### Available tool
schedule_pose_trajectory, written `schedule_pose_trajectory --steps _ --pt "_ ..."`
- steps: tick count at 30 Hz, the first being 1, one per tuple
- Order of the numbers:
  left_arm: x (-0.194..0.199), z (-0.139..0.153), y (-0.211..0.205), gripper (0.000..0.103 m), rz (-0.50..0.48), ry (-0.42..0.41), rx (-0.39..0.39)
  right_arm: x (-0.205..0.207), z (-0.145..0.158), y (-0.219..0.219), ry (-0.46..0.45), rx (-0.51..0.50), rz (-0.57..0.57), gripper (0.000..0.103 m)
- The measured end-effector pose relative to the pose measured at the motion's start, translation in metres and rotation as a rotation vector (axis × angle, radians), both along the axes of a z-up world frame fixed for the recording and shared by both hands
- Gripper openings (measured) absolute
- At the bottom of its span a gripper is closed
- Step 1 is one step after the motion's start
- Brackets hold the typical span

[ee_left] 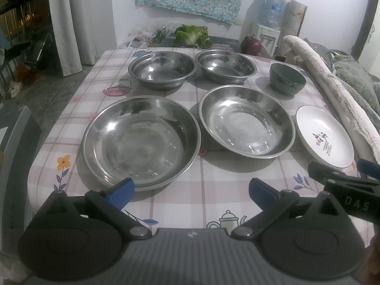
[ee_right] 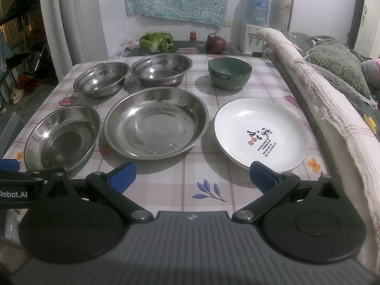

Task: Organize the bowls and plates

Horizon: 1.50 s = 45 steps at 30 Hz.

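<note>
Two wide steel plates stand in the front row: the left one (ee_left: 141, 140) (ee_right: 63, 137) and the middle one (ee_left: 247, 121) (ee_right: 156, 123). A white plate with black characters (ee_left: 324, 136) (ee_right: 261, 130) is at the front right. Two steel bowls (ee_left: 162, 68) (ee_left: 225, 65) (ee_right: 102, 79) (ee_right: 161, 68) and a green bowl (ee_left: 287, 78) (ee_right: 230, 72) stand behind. My left gripper (ee_left: 191, 193) is open and empty, by the left plate's near rim. My right gripper (ee_right: 192, 174) is open and empty, near the white plate's front edge.
The table has a checked cloth (ee_left: 225, 185) (ee_right: 190, 178). A cloth-wrapped rail (ee_left: 332, 90) (ee_right: 315, 90) runs along the right edge. A cabbage (ee_left: 192, 34) (ee_right: 156, 41), a red onion (ee_left: 250, 45) (ee_right: 215, 44) and a water dispenser (ee_left: 268, 19) stand behind the table.
</note>
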<state>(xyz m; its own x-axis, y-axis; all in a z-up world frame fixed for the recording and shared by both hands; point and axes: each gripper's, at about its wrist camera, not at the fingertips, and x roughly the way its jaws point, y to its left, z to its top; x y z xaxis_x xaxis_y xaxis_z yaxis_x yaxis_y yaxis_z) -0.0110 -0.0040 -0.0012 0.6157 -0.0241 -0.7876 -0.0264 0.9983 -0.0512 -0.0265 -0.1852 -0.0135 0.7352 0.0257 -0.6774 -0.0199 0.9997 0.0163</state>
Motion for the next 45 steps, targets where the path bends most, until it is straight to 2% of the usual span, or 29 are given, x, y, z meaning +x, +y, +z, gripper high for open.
schedule_pose_trajectory --steps 7,13,18,20,23,26,31,35,38,40,42,44,45 --pt "0.004 -0.004 0.006 0.103 0.004 0.0 0.01 0.0 0.0 0.0 0.0 0.002 0.0 0.102" --pt "0.019 0.006 0.018 0.103 0.032 -0.05 0.068 0.017 0.003 0.004 -0.01 0.025 0.039 0.102" --pt "0.045 0.02 0.04 0.103 0.056 -0.103 0.121 0.04 0.019 0.012 -0.105 0.023 0.133 0.102" --pt "0.059 0.025 0.052 0.103 0.061 -0.118 0.13 0.056 0.026 0.017 -0.122 0.049 0.188 0.102" --pt "0.082 0.03 0.068 0.103 0.076 -0.129 0.147 0.084 0.034 0.026 -0.119 0.143 0.245 0.102" --pt "0.113 0.03 0.08 0.103 0.045 -0.11 0.164 0.117 0.037 0.035 -0.104 0.236 0.271 0.102" --pt "0.173 0.016 0.106 0.103 0.007 -0.085 0.095 0.184 0.029 0.061 -0.069 0.333 0.298 0.102" --pt "0.214 -0.002 0.12 0.102 0.007 -0.106 0.054 0.247 0.006 0.083 0.017 0.394 0.295 0.1" --pt "0.245 -0.016 0.123 0.092 -0.003 -0.102 0.065 0.282 -0.013 0.1 0.077 0.397 0.303 0.091" --pt "0.265 -0.027 0.122 0.074 -0.01 -0.067 0.095 0.3 -0.024 0.109 0.107 0.386 0.303 0.082" --pt "0.281 -0.038 0.12 0.064 -0.009 -0.027 0.127 0.314 -0.034 0.117 0.128 0.374 0.305 0.067" --pt "0.293 -0.048 0.119 0.058 0.003 0.005 0.159 0.323 -0.04 0.121 0.14 0.366 0.303 0.06" --pt "0.297 -0.052 0.119 0.051 0.011 0.014 0.177 0.324 -0.042 0.121 0.144 0.363 0.305 0.054"
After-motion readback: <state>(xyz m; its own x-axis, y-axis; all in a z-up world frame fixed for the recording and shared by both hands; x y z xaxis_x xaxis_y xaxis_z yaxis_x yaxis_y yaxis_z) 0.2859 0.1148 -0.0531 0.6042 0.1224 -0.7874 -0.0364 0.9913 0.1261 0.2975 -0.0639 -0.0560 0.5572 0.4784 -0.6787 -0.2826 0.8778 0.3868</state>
